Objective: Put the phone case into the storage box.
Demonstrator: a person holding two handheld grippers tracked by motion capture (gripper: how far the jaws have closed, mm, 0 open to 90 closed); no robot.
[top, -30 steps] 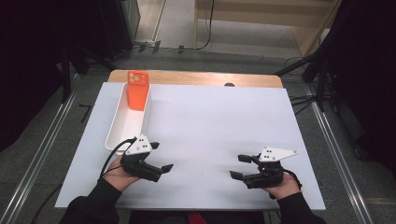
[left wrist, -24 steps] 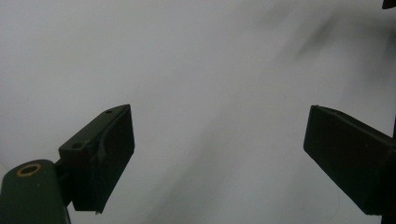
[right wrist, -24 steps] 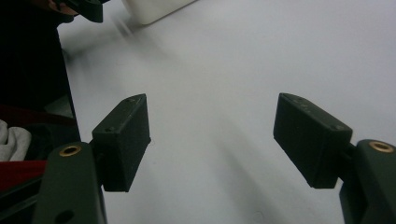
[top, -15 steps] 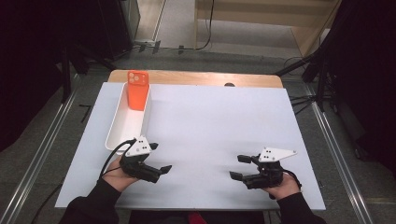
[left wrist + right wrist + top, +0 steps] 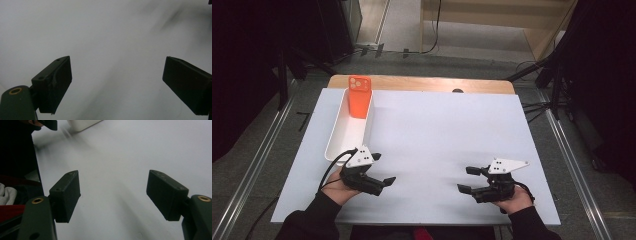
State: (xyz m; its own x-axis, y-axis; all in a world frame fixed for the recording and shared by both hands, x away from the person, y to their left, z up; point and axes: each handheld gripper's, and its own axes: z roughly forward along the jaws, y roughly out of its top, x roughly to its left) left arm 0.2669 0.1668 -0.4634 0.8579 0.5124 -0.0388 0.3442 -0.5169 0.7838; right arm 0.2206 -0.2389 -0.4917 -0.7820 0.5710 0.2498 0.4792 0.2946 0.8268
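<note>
Orange phone (image 5: 360, 96) leans upright at the far end of the white tray (image 5: 343, 142) on the tabletop's (image 5: 442, 130) left side, its lower part hidden by the tray wall. Left claw (image 5: 387, 180) and right claw (image 5: 464, 180) rest near the front edge, jaws apart, empty.

The bench (image 5: 437, 145) is covered by a smooth, matt white sheet, and bare wood is seen at its far edge. The tray (image 5: 343, 136) looks like glossy white plastic. Matt black plastic is seen on the left gripper (image 5: 379, 172) and the right gripper (image 5: 467, 180).
</note>
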